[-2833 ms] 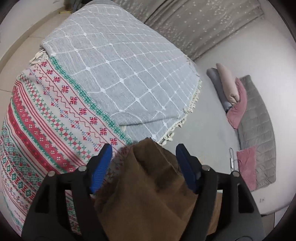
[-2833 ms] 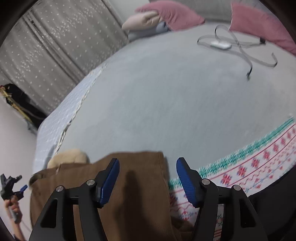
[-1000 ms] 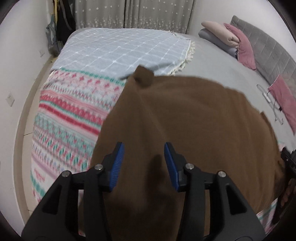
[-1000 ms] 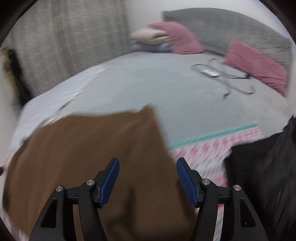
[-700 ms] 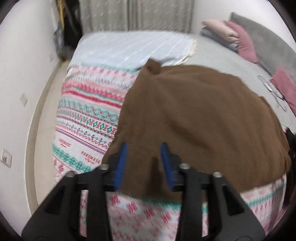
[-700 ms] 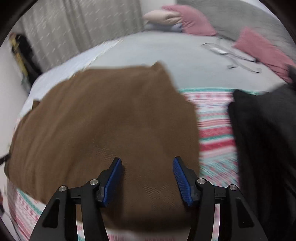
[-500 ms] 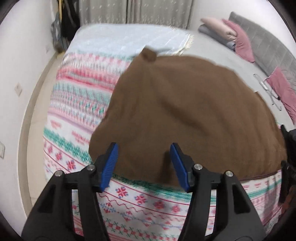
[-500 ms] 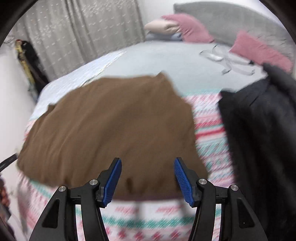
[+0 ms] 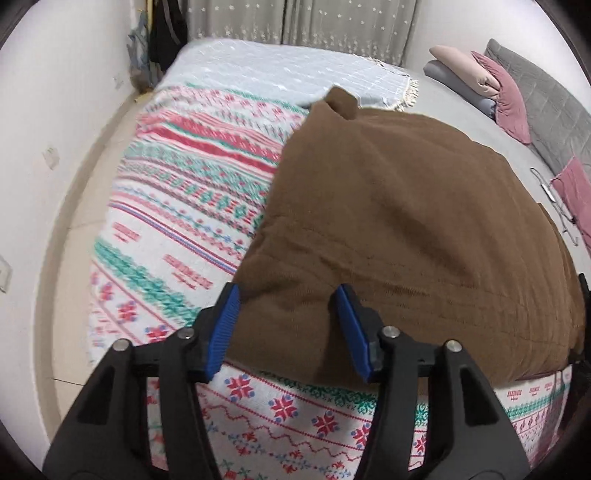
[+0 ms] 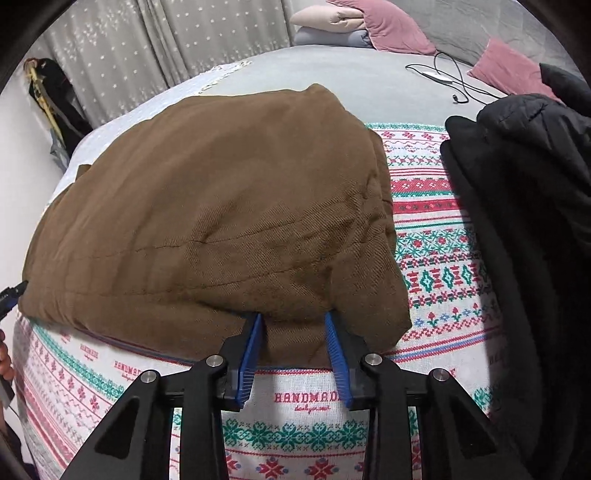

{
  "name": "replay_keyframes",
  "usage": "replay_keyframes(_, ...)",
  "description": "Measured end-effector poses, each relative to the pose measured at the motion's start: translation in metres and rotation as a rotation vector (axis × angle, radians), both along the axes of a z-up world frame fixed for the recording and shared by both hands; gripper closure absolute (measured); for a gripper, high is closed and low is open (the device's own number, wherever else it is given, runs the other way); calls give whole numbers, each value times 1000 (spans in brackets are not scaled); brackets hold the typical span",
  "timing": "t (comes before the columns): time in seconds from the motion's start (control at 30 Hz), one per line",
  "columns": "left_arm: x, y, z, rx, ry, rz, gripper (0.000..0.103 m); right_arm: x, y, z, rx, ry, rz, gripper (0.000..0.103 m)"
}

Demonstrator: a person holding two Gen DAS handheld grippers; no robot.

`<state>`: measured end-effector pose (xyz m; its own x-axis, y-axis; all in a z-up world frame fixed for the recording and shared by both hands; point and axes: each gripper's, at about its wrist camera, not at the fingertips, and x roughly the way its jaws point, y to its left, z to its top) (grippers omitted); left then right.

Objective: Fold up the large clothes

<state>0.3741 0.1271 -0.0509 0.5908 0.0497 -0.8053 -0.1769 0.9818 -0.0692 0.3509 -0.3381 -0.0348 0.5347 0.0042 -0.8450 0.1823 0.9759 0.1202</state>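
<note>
Brown garment [image 10: 221, 206] edge sits between both level, spread hand-held grippers.

Each handheld gripper is matte black plastic: the left gripper [image 9: 288, 325] and right gripper [image 10: 293, 343] carry ribbed blue finger pads [image 9: 223, 326], silver round screws [image 10: 213, 360] at the joints, and triangular cut-outs low in frame.

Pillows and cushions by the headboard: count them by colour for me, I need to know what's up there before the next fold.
Pink: 2, one pink pillow stacked by the headboard, one pink cushion further right.
Beige: 1, beige pillow.
Grey-blue: 1, grey-blue pillow under the beige one.
Total: 4.
</note>
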Motion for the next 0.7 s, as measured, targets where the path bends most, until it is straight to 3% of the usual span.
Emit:
replay_keyframes(0.07,-10,-11,16,41,-43,-6,54,-6,5,17,-36,-59,-8,66)
replay_keyframes(0.17,-16,-30,25,31,-80,-55,54,-10,8,33,-93,-134,-20,59)
replay_keyframes(0.33,-4,-51,-1,89,-19,-88,54,7,0,1,-76,-67,-9,49)
replay_keyframes(0.6,2,-49,-11,107,-11,-111,53,12,-5,0,-96,-34,-14,48)
replay_keyframes(0.63,1,-49,-11,108,-11,-110,53,12,-5,0,-134,-28,-21,46)
replay_keyframes(0.7,-1,-50,-9,101,-10,-100,53,9,-8,0,-192,-11,-57,30)
